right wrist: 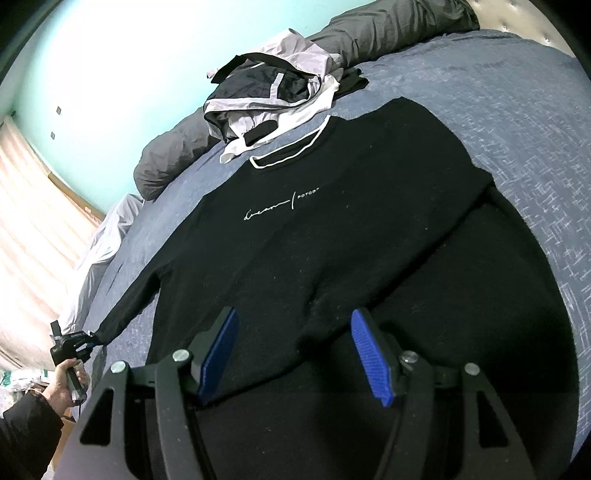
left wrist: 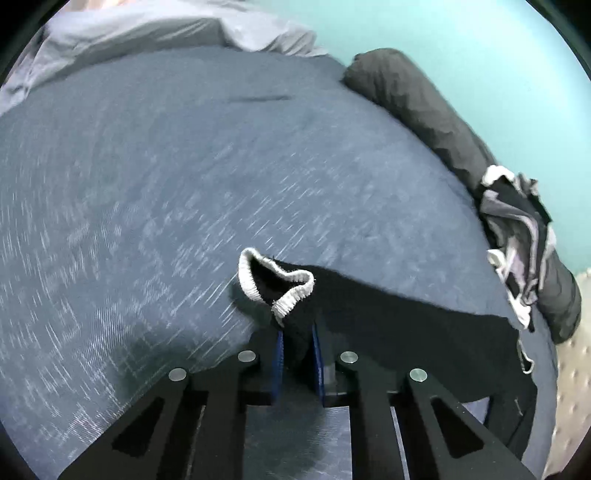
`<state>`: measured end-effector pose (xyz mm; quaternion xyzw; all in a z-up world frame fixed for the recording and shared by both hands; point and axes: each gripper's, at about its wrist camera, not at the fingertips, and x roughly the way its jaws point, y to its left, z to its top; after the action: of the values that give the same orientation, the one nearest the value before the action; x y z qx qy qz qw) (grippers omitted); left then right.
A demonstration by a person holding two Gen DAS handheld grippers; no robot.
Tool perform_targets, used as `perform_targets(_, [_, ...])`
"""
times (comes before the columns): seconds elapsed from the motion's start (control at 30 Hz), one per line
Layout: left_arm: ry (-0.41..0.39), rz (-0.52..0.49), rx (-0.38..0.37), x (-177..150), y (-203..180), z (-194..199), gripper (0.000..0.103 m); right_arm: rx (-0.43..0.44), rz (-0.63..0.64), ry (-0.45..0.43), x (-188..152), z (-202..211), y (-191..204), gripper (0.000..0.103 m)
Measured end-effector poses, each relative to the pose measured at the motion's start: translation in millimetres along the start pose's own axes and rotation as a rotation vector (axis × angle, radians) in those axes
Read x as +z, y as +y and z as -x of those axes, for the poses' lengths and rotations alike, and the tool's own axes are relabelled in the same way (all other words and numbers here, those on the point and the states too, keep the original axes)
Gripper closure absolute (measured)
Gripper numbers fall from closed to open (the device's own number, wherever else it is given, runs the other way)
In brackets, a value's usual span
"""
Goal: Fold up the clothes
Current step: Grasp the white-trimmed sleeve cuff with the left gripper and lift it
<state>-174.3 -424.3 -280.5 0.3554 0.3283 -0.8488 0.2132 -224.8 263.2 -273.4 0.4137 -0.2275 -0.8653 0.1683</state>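
Note:
A black sweatshirt [right wrist: 332, 229] with white neck trim and white chest lettering lies front-up on the blue bedspread [right wrist: 517, 110]. My left gripper [left wrist: 298, 354] is shut on the white-ribbed cuff [left wrist: 284, 291] of its sleeve [left wrist: 406, 325], held out to the side above the bed. It also shows in the right wrist view [right wrist: 79, 341], gripping the sleeve end at far left. My right gripper [right wrist: 291, 354] is open, hovering over the lower hem of the sweatshirt, nothing between its blue pads.
A pile of black, grey and white clothes [right wrist: 273, 92] lies just beyond the collar, also seen in the left wrist view [left wrist: 517, 236]. A long dark grey bolster [left wrist: 417, 107] runs along the teal wall. A pale grey sheet [left wrist: 129, 29] lies at the bed's far end. Curtains [right wrist: 33, 221] hang left.

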Motion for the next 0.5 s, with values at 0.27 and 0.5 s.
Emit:
perform_targets(0.27, [-0.082,-0.120,-0.129,41.3,-80.6,51.2,0.091,-0.003,-0.013,-0.033,4.0,10.8,-4.6,0.039])
perform_targets(0.5, [-0.073,-0.243,-0.287,35.3,-192.5,86.2,0.091,-0.012,-0.059,-0.078,10.9,28.5,-20.0,0.039])
